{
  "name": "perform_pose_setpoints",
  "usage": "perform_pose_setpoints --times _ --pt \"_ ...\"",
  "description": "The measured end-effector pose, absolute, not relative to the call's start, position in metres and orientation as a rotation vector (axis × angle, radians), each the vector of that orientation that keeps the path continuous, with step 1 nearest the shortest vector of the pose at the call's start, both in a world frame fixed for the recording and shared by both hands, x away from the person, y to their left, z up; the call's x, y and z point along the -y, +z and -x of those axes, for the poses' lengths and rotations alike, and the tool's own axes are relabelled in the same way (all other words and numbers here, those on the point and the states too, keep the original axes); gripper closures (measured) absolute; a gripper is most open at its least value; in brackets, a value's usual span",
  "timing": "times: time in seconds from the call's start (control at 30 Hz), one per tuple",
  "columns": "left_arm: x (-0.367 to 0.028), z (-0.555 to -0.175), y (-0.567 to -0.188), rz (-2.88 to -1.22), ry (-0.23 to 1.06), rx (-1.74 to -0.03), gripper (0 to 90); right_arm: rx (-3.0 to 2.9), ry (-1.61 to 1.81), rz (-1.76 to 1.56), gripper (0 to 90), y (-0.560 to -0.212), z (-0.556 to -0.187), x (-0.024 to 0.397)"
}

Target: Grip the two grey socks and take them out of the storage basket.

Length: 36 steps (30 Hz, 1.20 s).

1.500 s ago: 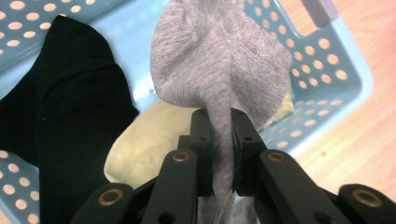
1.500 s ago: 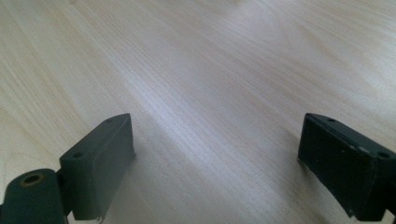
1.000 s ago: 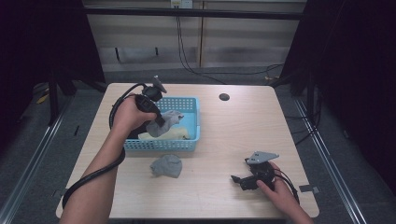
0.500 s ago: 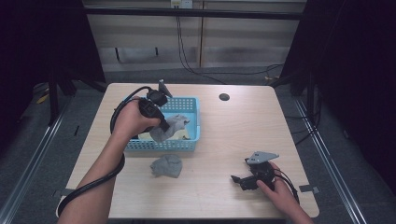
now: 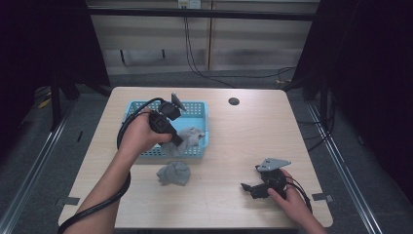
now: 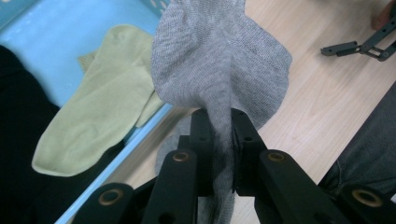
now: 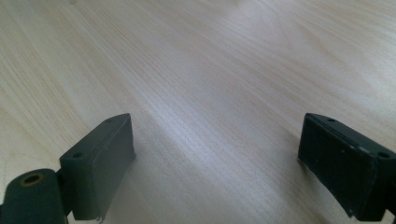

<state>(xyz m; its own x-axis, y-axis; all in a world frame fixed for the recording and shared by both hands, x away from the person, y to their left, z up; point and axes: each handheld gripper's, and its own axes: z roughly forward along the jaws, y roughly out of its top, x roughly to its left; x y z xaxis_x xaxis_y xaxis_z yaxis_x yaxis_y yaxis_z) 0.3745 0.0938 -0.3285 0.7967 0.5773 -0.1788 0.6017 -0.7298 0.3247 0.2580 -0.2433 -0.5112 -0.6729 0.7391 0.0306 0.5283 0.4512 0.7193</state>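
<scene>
Between the left gripper [image 6: 219,140] fingers hangs a grey sock [image 6: 219,60] (bunched, ribbed knit).

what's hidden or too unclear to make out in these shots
- Basket contents, high view: the left gripper and hand cover most.
- Black item, left gripper view: cut off by the left edge.
- Grey sock, left gripper view: top cut off, lower end behind the jaws.
- Dark disc, high view: too small.

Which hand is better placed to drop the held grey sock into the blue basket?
Left. The left gripper is shut on the grey sock at the blue basket's front edge. The right gripper rests open on the table, far off.
</scene>
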Motion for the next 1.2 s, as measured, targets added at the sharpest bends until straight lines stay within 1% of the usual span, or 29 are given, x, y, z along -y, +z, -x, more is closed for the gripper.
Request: perform_pose_setpoints --times 0.23,0.4,1.2 --pt "-0.087 -0.364 -0.335 -2.624 -0.086 -0.856 81.6 -2.417 1.041 -1.088 10.0 -0.511 -0.258 0.243" --pt "-0.083 -0.356 -0.346 -2.616 -0.126 -0.813 81.6 -2.420 1.041 -1.084 10.1 -0.511 -0.258 0.244" --pt "-0.064 -0.326 -0.375 -2.616 -0.129 -0.698 81.2 -2.419 1.041 -1.084 10.1 -0.511 -0.258 0.243"
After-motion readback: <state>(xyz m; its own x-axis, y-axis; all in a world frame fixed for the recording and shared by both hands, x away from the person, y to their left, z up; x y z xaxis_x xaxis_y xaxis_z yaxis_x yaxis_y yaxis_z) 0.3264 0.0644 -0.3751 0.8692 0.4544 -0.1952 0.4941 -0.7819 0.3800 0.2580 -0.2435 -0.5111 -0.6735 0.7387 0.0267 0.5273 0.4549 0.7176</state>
